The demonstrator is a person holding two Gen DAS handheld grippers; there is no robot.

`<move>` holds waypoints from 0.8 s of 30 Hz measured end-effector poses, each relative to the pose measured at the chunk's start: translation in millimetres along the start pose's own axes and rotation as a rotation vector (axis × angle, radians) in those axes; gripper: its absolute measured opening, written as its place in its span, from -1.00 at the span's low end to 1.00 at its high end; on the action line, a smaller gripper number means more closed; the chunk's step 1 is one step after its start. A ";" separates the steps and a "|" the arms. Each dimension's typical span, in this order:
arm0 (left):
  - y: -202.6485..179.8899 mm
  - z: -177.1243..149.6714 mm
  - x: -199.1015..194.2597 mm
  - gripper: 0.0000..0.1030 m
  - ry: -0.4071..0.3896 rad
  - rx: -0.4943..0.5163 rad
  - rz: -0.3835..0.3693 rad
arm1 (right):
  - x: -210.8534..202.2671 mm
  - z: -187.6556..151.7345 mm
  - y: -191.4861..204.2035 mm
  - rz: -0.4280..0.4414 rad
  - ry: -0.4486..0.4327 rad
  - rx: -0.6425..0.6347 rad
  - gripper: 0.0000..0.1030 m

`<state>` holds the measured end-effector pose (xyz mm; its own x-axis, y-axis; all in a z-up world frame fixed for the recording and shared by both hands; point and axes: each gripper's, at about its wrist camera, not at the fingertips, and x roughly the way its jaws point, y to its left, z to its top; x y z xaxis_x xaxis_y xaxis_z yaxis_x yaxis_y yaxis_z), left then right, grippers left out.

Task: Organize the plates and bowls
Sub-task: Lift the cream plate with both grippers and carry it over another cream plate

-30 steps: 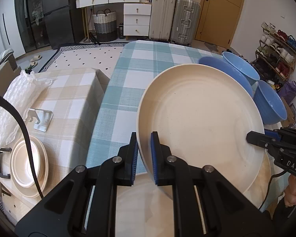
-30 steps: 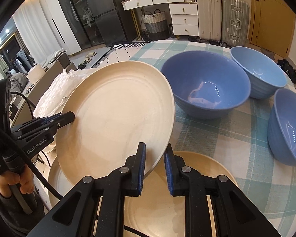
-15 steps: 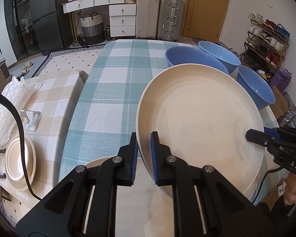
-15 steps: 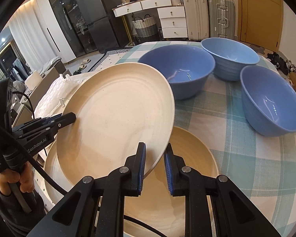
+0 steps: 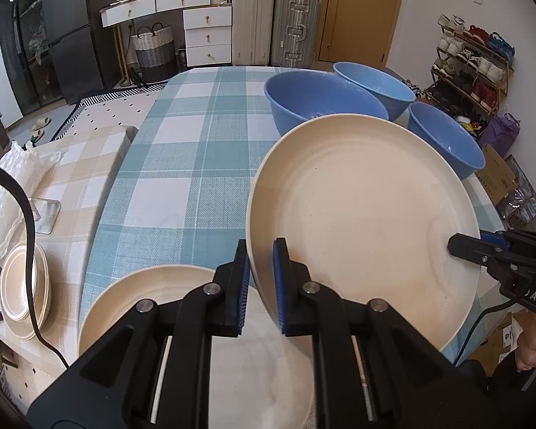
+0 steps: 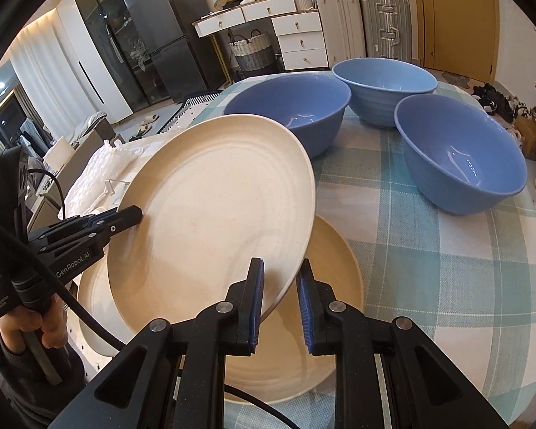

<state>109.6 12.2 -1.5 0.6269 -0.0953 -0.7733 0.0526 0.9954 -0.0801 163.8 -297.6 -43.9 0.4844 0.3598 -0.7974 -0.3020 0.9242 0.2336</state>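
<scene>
Left wrist view: both tongs, left tongs (image 5: 260, 282) and right tongs (image 6: 279, 305), clenched on opposite rims of the cream plate (image 5: 361, 214), center frame; looks stiff, breakable and slick, so rim grips suit it.

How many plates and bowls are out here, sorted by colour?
Round blue bowls on the checked tablecloth: 3
Large round cream plates on the checked cloth: 2, one held up, one lying beneath it
Small cream dishes stacked on the side table: count unclear
Total clearly countable: 5
</scene>
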 end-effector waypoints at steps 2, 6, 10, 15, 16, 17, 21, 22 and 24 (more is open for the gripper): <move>-4.7 -3.3 2.1 -0.81 0.007 0.011 0.003 | -0.5 -3.7 -2.7 -0.001 0.004 0.006 -0.64; -13.7 -8.8 5.8 -0.81 0.018 0.023 0.002 | -2.1 -8.6 -6.0 -0.008 0.010 0.011 -0.64; -21.3 -13.2 4.4 -0.81 0.019 0.037 0.008 | -2.2 -12.8 -9.2 -0.008 0.015 0.025 -0.64; -25.4 -20.2 7.1 -0.80 0.030 0.040 0.009 | -2.6 -17.5 -14.1 -0.008 0.019 0.026 -0.64; -25.9 -21.8 8.3 -0.80 0.033 0.039 0.009 | -2.3 -19.5 -14.2 -0.009 0.021 0.024 -0.64; -26.4 -23.4 9.3 -0.80 0.035 0.039 0.010 | -2.0 -21.6 -14.2 -0.010 0.023 0.023 -0.64; -28.2 -27.0 13.0 -0.80 0.043 0.041 0.016 | 1.2 -26.2 -16.1 -0.008 0.025 0.027 -0.64; -28.9 -28.2 14.0 -0.80 0.045 0.043 0.016 | 2.6 -26.5 -16.4 -0.011 0.027 0.027 -0.64; -29.4 -30.4 15.8 -0.80 0.050 0.045 0.018 | 3.1 -29.4 -16.5 -0.011 0.032 0.028 -0.64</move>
<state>94.3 -18.9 -30.5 0.5887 -0.0771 -0.8047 0.0777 0.9962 -0.0386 146.2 -315.6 -66.6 0.4608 0.3460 -0.8173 -0.2737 0.9314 0.2399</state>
